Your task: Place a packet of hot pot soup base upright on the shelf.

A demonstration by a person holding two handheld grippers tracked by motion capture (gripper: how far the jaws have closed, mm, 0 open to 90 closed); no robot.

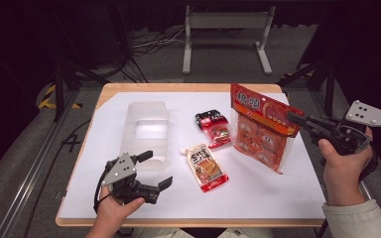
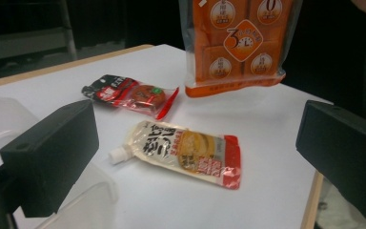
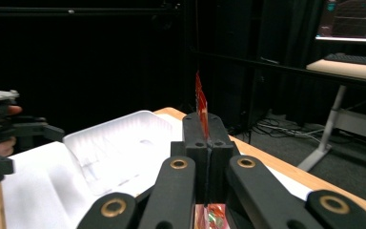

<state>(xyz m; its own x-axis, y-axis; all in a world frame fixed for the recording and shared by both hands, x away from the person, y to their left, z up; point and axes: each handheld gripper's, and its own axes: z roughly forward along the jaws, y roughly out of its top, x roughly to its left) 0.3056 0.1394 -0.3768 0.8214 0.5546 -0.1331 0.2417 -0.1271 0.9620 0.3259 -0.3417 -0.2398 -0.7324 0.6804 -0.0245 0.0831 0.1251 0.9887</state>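
High view: right gripper [image 1: 293, 119] clamped on orange packet [image 1: 260, 134], lifted; left gripper [image 1: 155, 170] wide open, empty. Next, probably into clear bin [image 1: 146, 131] far left.

The high camera sits above my side of the table [image 1: 188, 88], looking forward and down, far enough off to take in the whole top and both my hands at the bottom edge. The camera on my left gripper [image 2: 190, 152] rides low and close, looking out between my fingers [image 2: 52, 155] across the white sheet toward the spouted pouch [image 2: 183, 152] and, beyond it, the orange bag [image 2: 240, 47]; the high view shares both [image 1: 207, 167] [image 1: 260, 129]. The camera on my right gripper [image 3: 204, 138] looks level along my fingers [image 3: 195, 138] over the clear tray [image 3: 119, 143] just past them, which the high view also shows [image 1: 146, 131].
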